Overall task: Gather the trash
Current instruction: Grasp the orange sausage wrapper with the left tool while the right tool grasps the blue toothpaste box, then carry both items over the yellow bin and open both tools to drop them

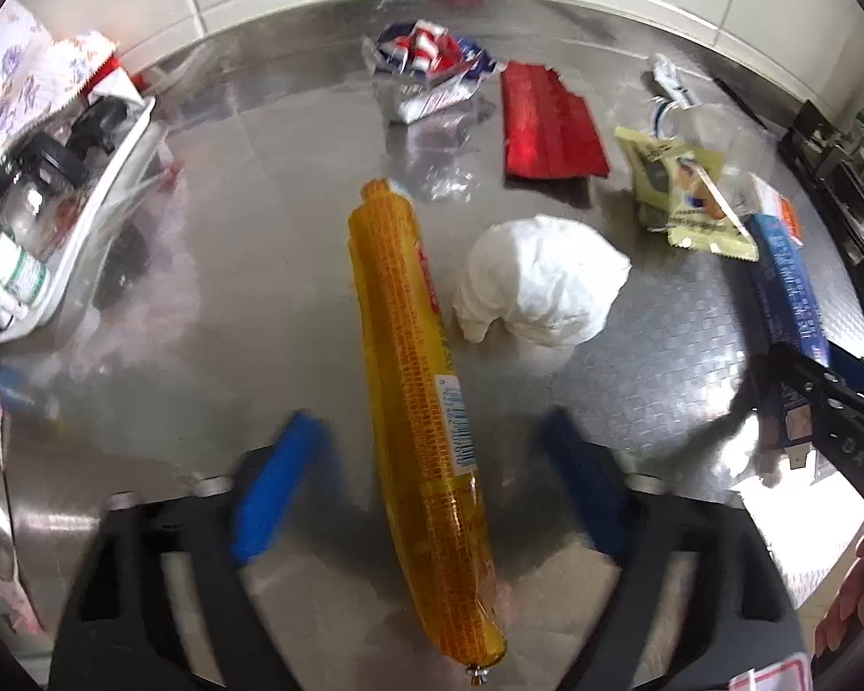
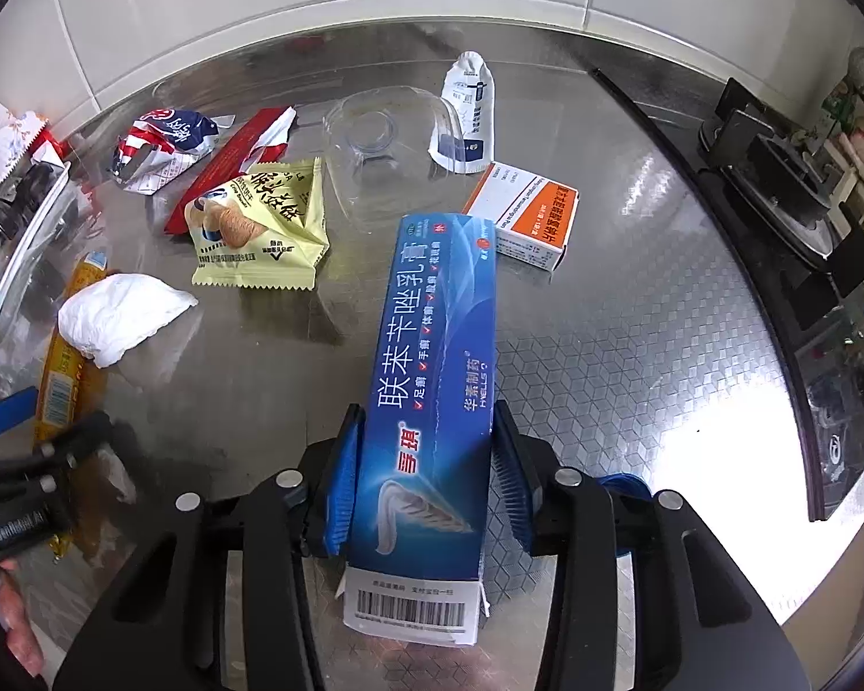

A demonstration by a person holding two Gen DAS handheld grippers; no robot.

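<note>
A long yellow sausage in its wrapper (image 1: 420, 403) lies on the steel counter, running between the blue pads of my left gripper (image 1: 429, 483). The pads stand clear of it on both sides, so the gripper is open. My right gripper (image 2: 426, 483) is shut on a blue carton (image 2: 432, 380); both pads press its long sides near the barcode end. A crumpled white tissue (image 1: 541, 288) lies just right of the sausage. Also loose on the counter are a yellow biscuit packet (image 2: 259, 230), a red wrapper (image 1: 547, 126) and a red, white and blue wrapper (image 1: 426, 69).
Beyond the carton stand a clear plastic tub (image 2: 386, 144), a squeezed white tube (image 2: 466, 115) and an orange and white box (image 2: 524, 219). A white tray (image 1: 103, 219) of jars fills the left edge. A black hob (image 2: 777, 184) borders the right. Tiled wall behind.
</note>
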